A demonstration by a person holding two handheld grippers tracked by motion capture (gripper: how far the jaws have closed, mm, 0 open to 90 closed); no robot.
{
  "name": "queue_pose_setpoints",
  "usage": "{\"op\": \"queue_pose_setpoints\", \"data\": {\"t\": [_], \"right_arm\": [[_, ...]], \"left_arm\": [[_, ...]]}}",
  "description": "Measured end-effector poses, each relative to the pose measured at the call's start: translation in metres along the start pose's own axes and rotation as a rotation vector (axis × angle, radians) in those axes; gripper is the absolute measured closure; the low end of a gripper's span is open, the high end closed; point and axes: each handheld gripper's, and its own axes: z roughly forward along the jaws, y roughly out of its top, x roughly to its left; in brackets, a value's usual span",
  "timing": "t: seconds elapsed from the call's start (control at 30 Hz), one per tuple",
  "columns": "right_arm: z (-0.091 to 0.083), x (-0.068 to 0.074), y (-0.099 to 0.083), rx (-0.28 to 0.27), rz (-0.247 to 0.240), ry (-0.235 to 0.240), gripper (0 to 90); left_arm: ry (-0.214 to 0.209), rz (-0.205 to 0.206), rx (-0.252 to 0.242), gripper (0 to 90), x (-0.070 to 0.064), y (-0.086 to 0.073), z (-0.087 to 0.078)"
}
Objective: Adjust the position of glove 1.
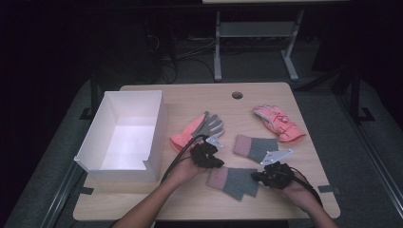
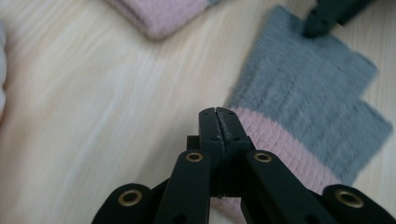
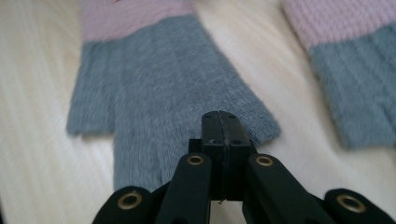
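A grey knit mitt with a pink cuff (image 1: 233, 182) lies flat near the table's front edge. My left gripper (image 1: 218, 164) is shut, its tips at the pink cuff corner of this mitt (image 2: 303, 93); no cloth shows between the jaws. My right gripper (image 1: 255, 176) is also shut, hovering at the grey end of the same mitt (image 3: 163, 84). A matching second mitt (image 1: 254, 147) lies just behind, and its cuff (image 2: 163, 14) and body (image 3: 355, 70) are visible. In the left gripper view, the right gripper's tip (image 2: 327, 18) rests at the mitt's grey edge.
An empty white box (image 1: 126, 135) stands at the table's left. A pink and grey glove (image 1: 199, 129) lies behind my left gripper. A padded pink glove (image 1: 278, 122) sits at the back right. A cable hole (image 1: 237, 95) is near the far edge.
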Motion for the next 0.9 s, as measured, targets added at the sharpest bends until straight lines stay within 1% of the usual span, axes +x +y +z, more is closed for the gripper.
{"op": "queue_pose_setpoints", "data": {"t": [0.03,0.07,0.1,0.13,0.17,0.2,0.3,0.33,0.37,0.43,0.47,0.53,0.57,0.63,0.67,0.7,0.73,0.77,0.8,0.83,0.87,0.9], "right_arm": [[0.002,-0.001,0.003,-0.003,0.000,-0.005,90.0],[0.002,-0.001,0.003,-0.003,0.000,-0.005,90.0],[0.007,-0.001,0.008,-0.007,0.001,-0.010,90.0],[0.007,-0.001,0.008,-0.007,0.001,-0.010,90.0],[0.010,-0.002,0.011,-0.007,0.001,-0.015,90.0],[0.012,-0.002,0.014,-0.009,-0.002,-0.021,90.0],[0.022,-0.006,0.026,-0.021,0.001,-0.028,90.0],[0.022,-0.006,0.026,-0.021,0.001,-0.028,90.0],[0.027,-0.006,0.032,-0.025,-0.003,-0.029,90.0],[0.032,-0.007,0.038,-0.028,-0.006,-0.029,90.0],[0.032,-0.007,0.038,-0.028,-0.006,-0.029,90.0],[0.040,-0.007,0.047,-0.033,-0.011,-0.030,90.0],[0.040,-0.007,0.047,-0.033,-0.011,-0.030,90.0],[0.047,-0.007,0.054,-0.042,-0.011,-0.028,90.0],[0.053,-0.008,0.061,-0.040,-0.028,-0.026,90.0],[0.056,-0.008,0.065,-0.047,-0.027,-0.023,90.0],[0.060,-0.008,0.069,-0.049,-0.027,-0.019,90.0],[0.060,-0.008,0.069,-0.049,-0.027,-0.019,90.0],[0.066,-0.008,0.076,-0.054,-0.032,-0.015,90.0],[0.066,-0.008,0.076,-0.054,-0.032,-0.015,90.0],[0.073,-0.007,0.082,-0.064,-0.031,-0.005,90.0],[0.075,-0.006,0.085,-0.066,-0.034,-0.004,90.0]], "left_arm": [[0.005,-0.007,0.004,89.5,-0.002,-0.005,-0.004],[0.005,-0.007,0.004,89.5,-0.002,-0.005,-0.004],[0.011,-0.020,0.000,89.5,-0.003,-0.011,-0.008],[0.011,-0.020,0.000,89.5,-0.003,-0.011,-0.008],[0.013,-0.033,-0.003,89.5,-0.004,-0.014,-0.010],[0.013,-0.033,0.004,89.5,-0.004,-0.016,-0.012],[0.012,-0.052,-0.002,89.5,-0.010,-0.027,-0.020],[0.012,-0.052,-0.002,89.5,-0.010,-0.027,-0.020],[0.007,-0.055,-0.002,89.5,-0.012,-0.032,-0.023],[0.002,-0.059,-0.002,89.5,-0.015,-0.037,-0.026],[0.002,-0.059,-0.002,89.5,-0.015,-0.037,-0.026],[-0.007,-0.061,-0.002,89.5,-0.017,-0.041,-0.029],[-0.011,-0.064,-0.001,89.5,-0.018,-0.043,-0.030],[-0.019,-0.065,-0.003,89.5,-0.020,-0.047,-0.032],[-0.028,-0.071,-0.004,89.5,-0.022,-0.048,-0.033],[-0.038,-0.074,-0.006,89.5,-0.024,-0.051,-0.034],[-0.045,-0.072,-0.006,89.5,-0.025,-0.052,-0.034],[-0.045,-0.072,-0.006,89.5,-0.025,-0.052,-0.034],[-0.055,-0.070,-0.005,89.5,-0.027,-0.053,-0.034],[-0.055,-0.070,-0.005,89.5,-0.027,-0.053,-0.034],[-0.061,-0.067,-0.004,89.5,-0.028,-0.053,-0.034],[-0.072,-0.064,-0.007,89.5,-0.030,-0.052,-0.032]]}}
